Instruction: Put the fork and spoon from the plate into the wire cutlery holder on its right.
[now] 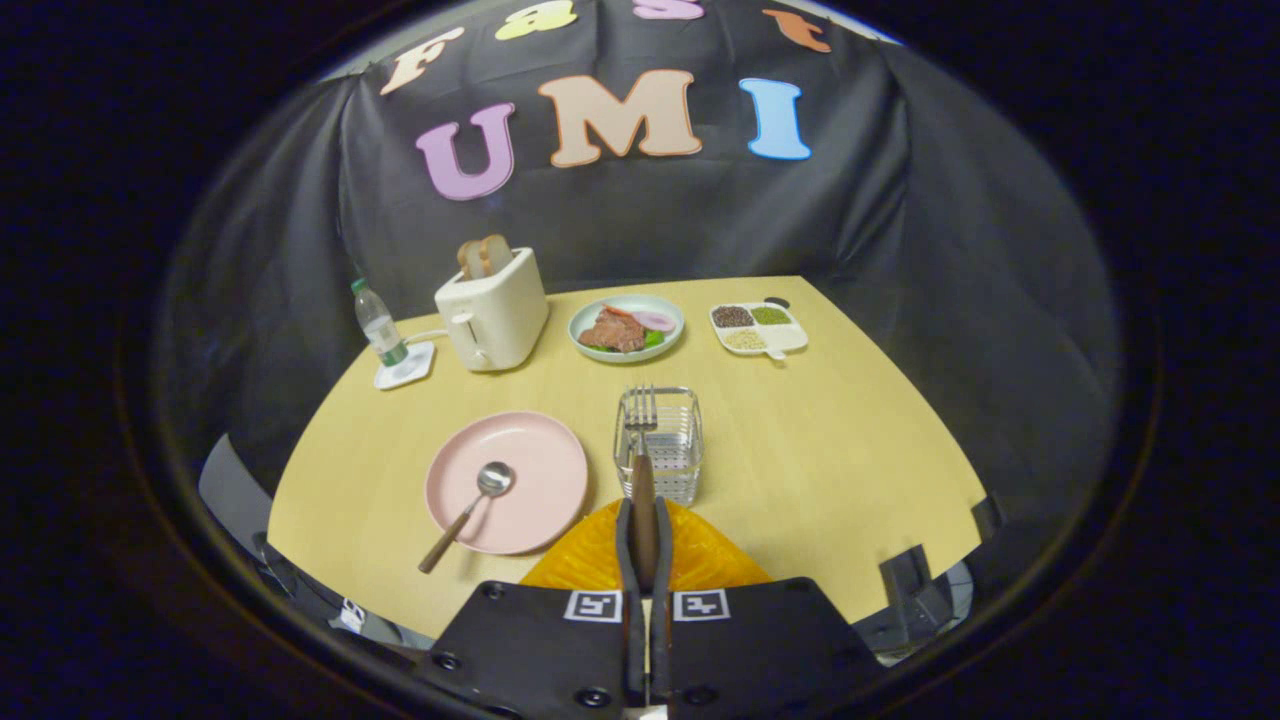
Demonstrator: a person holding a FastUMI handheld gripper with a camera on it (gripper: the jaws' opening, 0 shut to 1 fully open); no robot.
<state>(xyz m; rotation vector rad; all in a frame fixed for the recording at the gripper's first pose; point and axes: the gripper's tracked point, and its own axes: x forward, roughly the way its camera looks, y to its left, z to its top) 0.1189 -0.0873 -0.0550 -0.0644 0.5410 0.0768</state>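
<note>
The gripper (645,525) is clenching the fork (641,440) by its handle, tines pointing away over the holder (660,445), while the spoon (470,510) is lying diagonally on the plate (535,455).

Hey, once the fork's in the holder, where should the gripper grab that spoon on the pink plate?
With the gripper shut on the fork, the spoon waits on the pink plate. Probably grip its wooden handle, which overhangs the plate's near rim above the table, leaving finger room. Come from above, fingers straddling the handle.
</note>
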